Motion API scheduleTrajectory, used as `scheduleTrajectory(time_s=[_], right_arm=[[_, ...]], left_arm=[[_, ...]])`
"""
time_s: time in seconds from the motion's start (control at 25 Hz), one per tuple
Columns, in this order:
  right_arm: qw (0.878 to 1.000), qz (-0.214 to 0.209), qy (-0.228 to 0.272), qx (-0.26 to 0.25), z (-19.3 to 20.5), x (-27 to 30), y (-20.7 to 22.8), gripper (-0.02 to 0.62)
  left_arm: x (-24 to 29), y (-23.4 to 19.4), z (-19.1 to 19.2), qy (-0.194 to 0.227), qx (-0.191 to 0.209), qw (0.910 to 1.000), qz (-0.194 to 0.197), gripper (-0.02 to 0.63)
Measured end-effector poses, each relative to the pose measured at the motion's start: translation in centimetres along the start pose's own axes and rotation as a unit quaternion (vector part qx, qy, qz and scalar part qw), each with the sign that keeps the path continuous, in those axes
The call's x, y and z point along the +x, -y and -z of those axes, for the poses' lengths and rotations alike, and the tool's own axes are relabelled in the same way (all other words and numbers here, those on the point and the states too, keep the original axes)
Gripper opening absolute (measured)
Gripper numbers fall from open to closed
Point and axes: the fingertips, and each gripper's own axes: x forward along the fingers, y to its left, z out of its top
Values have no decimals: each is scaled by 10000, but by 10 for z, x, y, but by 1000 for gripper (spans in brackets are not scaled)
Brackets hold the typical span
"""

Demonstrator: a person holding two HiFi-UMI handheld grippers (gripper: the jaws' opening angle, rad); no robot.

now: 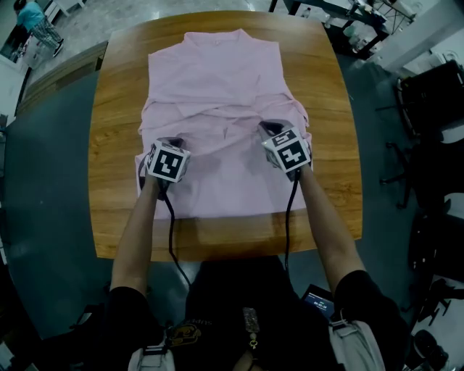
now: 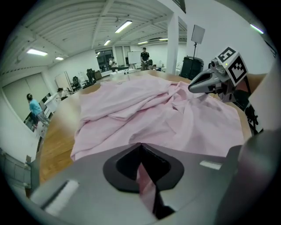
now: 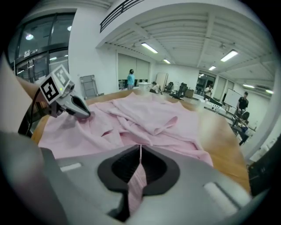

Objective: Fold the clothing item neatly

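We see the pink shirt (image 1: 214, 80) spread on the wooden table (image 1: 333, 109), its collar end at the far edge and its hem towards the near edge. Across the middle the cloth is bunched into creased ridges, while the stretch nearest us lies flatter.

The left gripper (image 2: 140, 145) sits at the shirt's left side, about halfway down. Its jaws are closed together with a thin strip of the pink fabric pinched between them. The right gripper (image 3: 140, 148) sits at the right side, level with the other and well apart from it. It is likewise clamped tight on a fold of the same cloth. Both point downward and away from us, marker cubes uppermost.

A black cable (image 1: 172, 232) trails from each gripper back over the table's near edge, along the bare forearms. Around the table lies dark floor (image 1: 43, 217), and a person in a teal top (image 1: 30, 13) stands far off at the upper left
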Motion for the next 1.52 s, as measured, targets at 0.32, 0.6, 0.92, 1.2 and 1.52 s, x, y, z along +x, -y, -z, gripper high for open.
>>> scheduleTrajectory(time_s=[0.32,0.6,0.92,1.2,1.52], right_arm=[[9973,149,199,697,24,-66,17,14],[9904,552,73,1266,81,-108,-12,14],[9777,949,-13,1874,135,-149,-50,14],[9670,1290,-204,2188,177,-171,-52,28],[9658,1296,-335,2220,219,-175,-34,221]], left_arm=[[-53,-28,47,200,-547,9979,-286,8],[-90,-22,114,351,-1098,9908,-704,8],[-118,-7,171,478,-1415,9863,-701,77],[-123,6,189,519,-1763,9811,-608,239],[-110,16,203,351,-2088,9767,-341,258]])
